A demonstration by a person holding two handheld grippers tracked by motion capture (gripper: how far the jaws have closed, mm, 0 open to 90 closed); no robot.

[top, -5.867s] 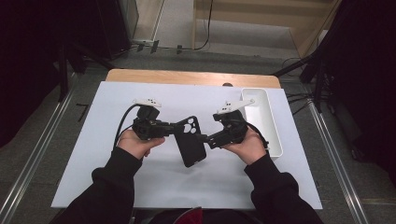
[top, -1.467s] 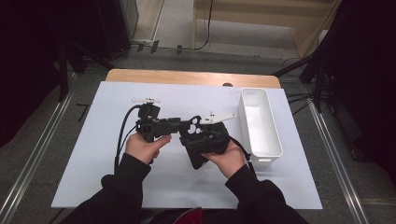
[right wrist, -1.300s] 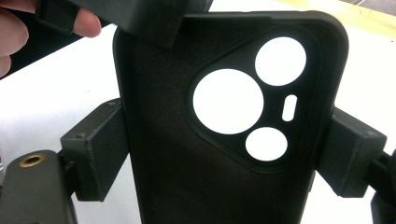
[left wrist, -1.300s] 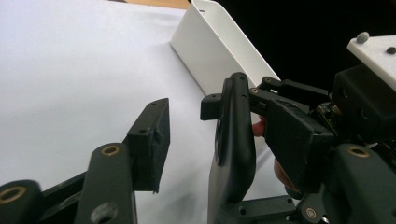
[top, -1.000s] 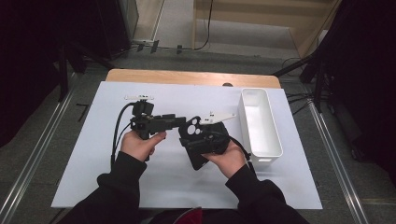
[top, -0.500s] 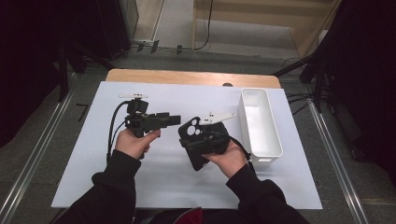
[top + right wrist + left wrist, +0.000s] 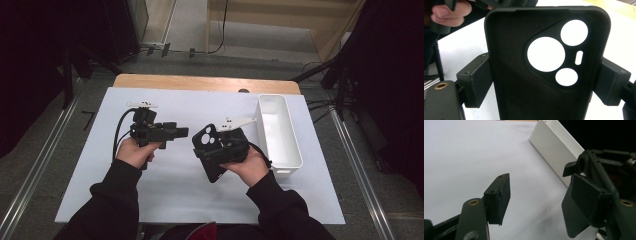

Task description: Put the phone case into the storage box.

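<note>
A black phone case (image 7: 209, 152) with round camera cut-outs is held above the white mat (image 7: 175, 200), its inner side facing the right gripper view. My right gripper (image 7: 222, 147) is shut on it, one pad against each long edge of the case (image 7: 509, 50), so the right gripper (image 7: 544, 83) clamps it across its width. My left gripper (image 7: 183, 132) hovers a short way left of the case, pointing right towards it. In the left gripper view the left gripper (image 7: 539, 195) is open, with only bare mat between its pads.
A long white tray (image 7: 289, 162) lies on the mat just right of my right hand, and its side wall (image 7: 551, 147) is ahead of the left jaws. A wooden table edge (image 7: 200, 82) runs behind the mat. The person's left hand (image 7: 449, 15) is beyond the case.
My left gripper has drawn back to the left, away from the case's top end where its jaws stood a second ago. The right gripper and the case have stayed put.
</note>
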